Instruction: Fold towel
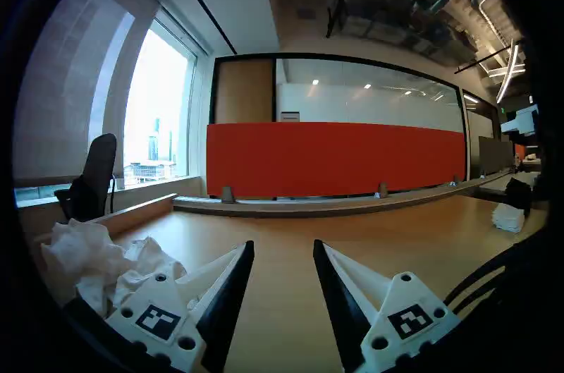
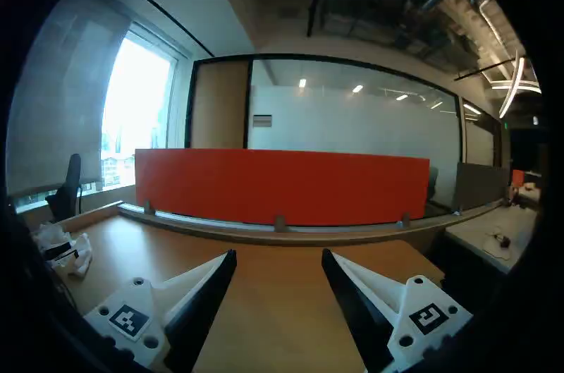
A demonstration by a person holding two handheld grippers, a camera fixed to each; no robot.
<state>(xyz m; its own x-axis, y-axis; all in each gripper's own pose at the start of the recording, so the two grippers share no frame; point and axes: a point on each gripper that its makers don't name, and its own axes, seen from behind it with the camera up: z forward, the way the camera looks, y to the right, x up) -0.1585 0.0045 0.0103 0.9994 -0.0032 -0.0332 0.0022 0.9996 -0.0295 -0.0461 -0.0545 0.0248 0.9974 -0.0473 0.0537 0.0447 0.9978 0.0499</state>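
Two hand-held grippers hover over a wooden table (image 1: 296,228), both facing the orange partition (image 1: 331,158) along its far edge. The left gripper (image 1: 282,242) has its fingers spread and empty, as does the right gripper (image 2: 279,253). A crumpled white towel (image 1: 92,253) lies unfolded on the table, short of the partition's left end and just beside the left gripper.

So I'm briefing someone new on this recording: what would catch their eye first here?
The long red panel standing across the back of the wooden desk dominates both views, with a bright window to its left. Next comes the crumpled white towel on the desk's left side, beside the open left gripper; the right gripper is open too, holding nothing.
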